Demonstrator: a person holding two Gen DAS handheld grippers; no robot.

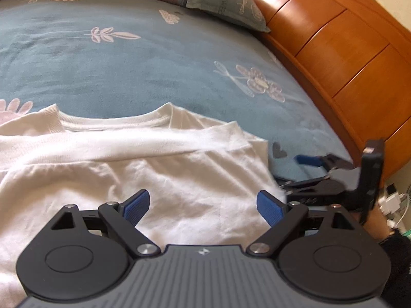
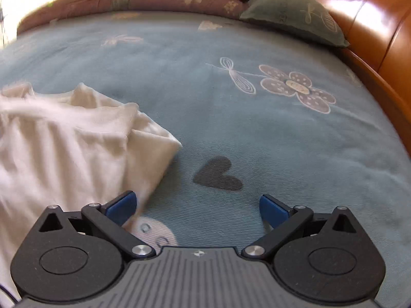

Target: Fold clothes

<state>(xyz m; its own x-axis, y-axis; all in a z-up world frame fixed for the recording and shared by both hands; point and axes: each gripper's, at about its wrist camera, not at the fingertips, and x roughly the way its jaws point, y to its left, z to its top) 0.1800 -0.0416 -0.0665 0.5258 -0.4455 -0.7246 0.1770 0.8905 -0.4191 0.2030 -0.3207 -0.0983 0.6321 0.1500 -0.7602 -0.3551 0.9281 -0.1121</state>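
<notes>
Before us, open blue flowered bedsheet (image 2: 231, 118); curved orange wooden headboard (image 1: 341, 59) and grey-green pillow (image 2: 295, 18) along our right.

The left gripper (image 1: 203, 205) hovers with its blue fingers (image 1: 136, 206) spread wide over a white T-shirt (image 1: 115, 169) lying partly folded on the blue floral bed sheet (image 1: 128, 64), while the right gripper (image 1: 323, 169) sits just beside the shirt's right edge, near the wooden headboard (image 1: 334, 51)
</notes>
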